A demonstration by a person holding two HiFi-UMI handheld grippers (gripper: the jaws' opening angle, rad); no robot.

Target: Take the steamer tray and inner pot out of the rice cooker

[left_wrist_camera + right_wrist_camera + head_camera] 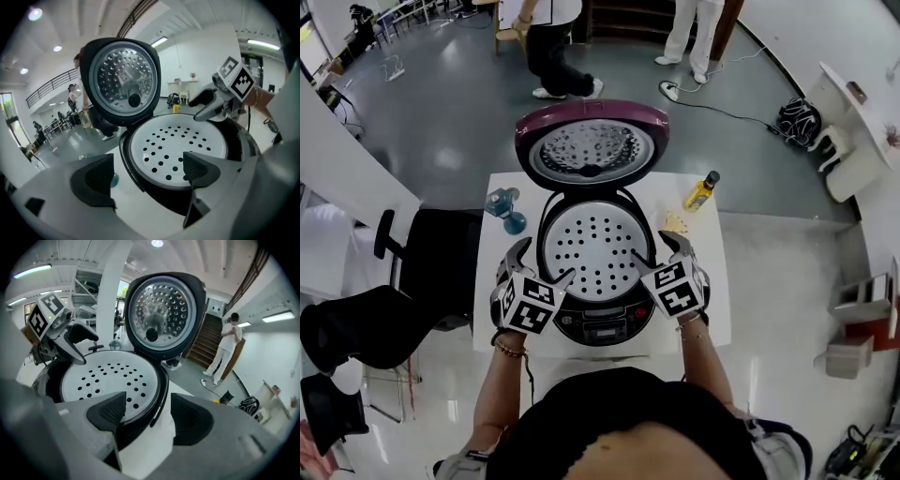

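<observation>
Glossy grey floor fills the upper part of the head view, with two people at the top edge. At frame centre stands a small white table, with a black chair to its left. On the table sits a rice cooker, its lid swung up. A white perforated steamer tray lies in the cooker's mouth, hiding whatever is beneath. The left gripper and right gripper each have their jaws apart, gripping nothing, with the cooker's rim between them. A yellow bottle lies at the table's upper right.
</observation>
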